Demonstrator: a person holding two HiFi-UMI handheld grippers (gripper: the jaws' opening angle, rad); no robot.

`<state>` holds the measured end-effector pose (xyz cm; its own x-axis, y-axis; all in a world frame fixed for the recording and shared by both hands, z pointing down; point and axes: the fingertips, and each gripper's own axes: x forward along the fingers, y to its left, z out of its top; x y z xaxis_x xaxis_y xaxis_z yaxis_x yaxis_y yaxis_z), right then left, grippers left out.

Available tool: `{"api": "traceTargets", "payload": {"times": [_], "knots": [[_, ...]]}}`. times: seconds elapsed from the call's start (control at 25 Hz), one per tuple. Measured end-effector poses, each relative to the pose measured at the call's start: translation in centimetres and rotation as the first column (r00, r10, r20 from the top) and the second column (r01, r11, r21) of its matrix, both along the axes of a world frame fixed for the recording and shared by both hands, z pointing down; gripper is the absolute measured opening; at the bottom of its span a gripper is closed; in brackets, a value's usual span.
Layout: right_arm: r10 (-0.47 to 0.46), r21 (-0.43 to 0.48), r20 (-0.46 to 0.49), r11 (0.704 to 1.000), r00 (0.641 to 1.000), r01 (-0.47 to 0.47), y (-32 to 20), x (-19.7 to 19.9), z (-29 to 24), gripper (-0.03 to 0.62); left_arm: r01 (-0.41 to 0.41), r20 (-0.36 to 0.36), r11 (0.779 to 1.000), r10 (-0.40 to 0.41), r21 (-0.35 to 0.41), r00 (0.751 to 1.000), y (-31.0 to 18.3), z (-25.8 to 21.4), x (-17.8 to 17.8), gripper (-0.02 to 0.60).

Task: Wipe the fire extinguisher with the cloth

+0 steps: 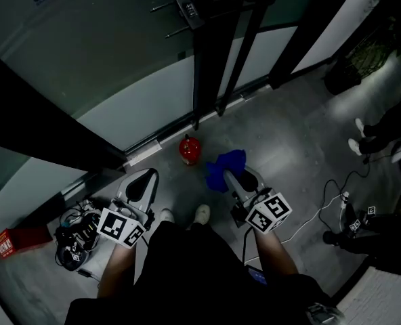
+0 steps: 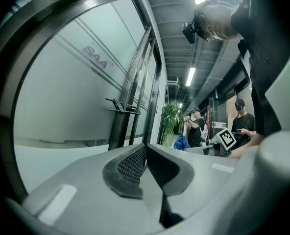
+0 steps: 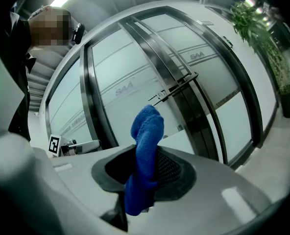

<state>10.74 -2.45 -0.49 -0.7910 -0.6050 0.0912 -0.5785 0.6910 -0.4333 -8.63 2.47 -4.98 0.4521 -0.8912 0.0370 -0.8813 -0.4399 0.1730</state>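
Observation:
A small red fire extinguisher (image 1: pixel 190 149) stands on the grey floor by the glass door. My right gripper (image 1: pixel 227 175) is shut on a blue cloth (image 1: pixel 226 166), which hangs just right of the extinguisher and apart from it. In the right gripper view the blue cloth (image 3: pixel 146 156) sticks up and droops down between the closed jaws of the right gripper (image 3: pixel 144 170). My left gripper (image 1: pixel 143 181) is held lower left of the extinguisher. The left gripper view shows the left gripper (image 2: pixel 145 160) with its jaws pressed together and nothing in them.
A glass door with a dark frame (image 1: pixel 210 53) and handle runs behind the extinguisher. A red box (image 1: pixel 11 241) and tangled cables (image 1: pixel 75 232) lie at left. A white cable (image 1: pixel 315 212) and gear lie at right. People (image 2: pixel 199 126) stand down the corridor near a plant (image 2: pixel 170 119).

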Motion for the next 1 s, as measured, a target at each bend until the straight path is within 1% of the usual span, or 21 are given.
{"api": "traceTargets", "payload": {"times": [0.12, 0.24, 0.44, 0.56, 0.64, 0.72, 0.8, 0.88, 1.0], "knots": [[0.024, -0.063, -0.007, 0.998, 1.0, -0.024, -1.0, -0.5, 2.4, 0.107, -0.04, -0.005, 0.999, 0.04, -0.013, 0.999, -1.7, 0.5, -0.5, 0.018], [0.037, -0.104, -0.032, 0.994, 0.999, -0.041, -2.4, -1.4, 4.6, 0.107, -0.079, 0.001, 0.997, 0.079, -0.024, 0.997, -3.7, 1.9, -1.0, 0.017], [0.023, -0.139, -0.097, 0.99, 0.995, -0.036, -3.4, -2.8, 9.9, 0.107, -0.121, 0.016, 0.992, 0.122, -0.044, 0.992, -6.7, 6.3, -1.6, 0.018], [0.015, -0.178, -0.12, 0.983, 0.993, -0.036, -4.0, -3.4, 13.8, 0.107, -0.148, 0.034, 0.986, 0.151, -0.074, 0.988, -7.4, 9.5, -1.6, 0.018], [0.002, -0.193, -0.133, 0.981, 0.991, -0.028, -4.4, -3.9, 16.1, 0.107, -0.162, 0.03, 0.983, 0.165, -0.085, 0.986, -7.9, 11.7, -1.7, 0.018], [-0.014, -0.193, -0.135, 0.981, 0.991, -0.013, -5.1, -4.6, 18.2, 0.107, -0.174, 0.021, 0.981, 0.177, -0.082, 0.984, -8.5, 14.0, -1.9, 0.017], [-0.03, -0.177, -0.134, 0.984, 0.99, 0.006, -5.5, -5.1, 20.7, 0.107, -0.191, 0.027, 0.978, 0.194, -0.088, 0.981, -8.7, 17.3, -2.0, 0.017], [-0.055, -0.146, -0.134, 0.989, 0.99, 0.035, -5.8, -5.3, 24.0, 0.107, -0.207, 0.039, 0.975, 0.211, -0.078, 0.977, -9.0, 21.4, -1.9, 0.017], [-0.126, -0.072, -0.095, 0.99, 0.988, 0.119, -7.2, -5.9, 28.6, 0.107, -0.228, 0.047, 0.973, 0.23, -0.043, 0.972, -10.3, 28.5, -1.7, 0.017]]}}
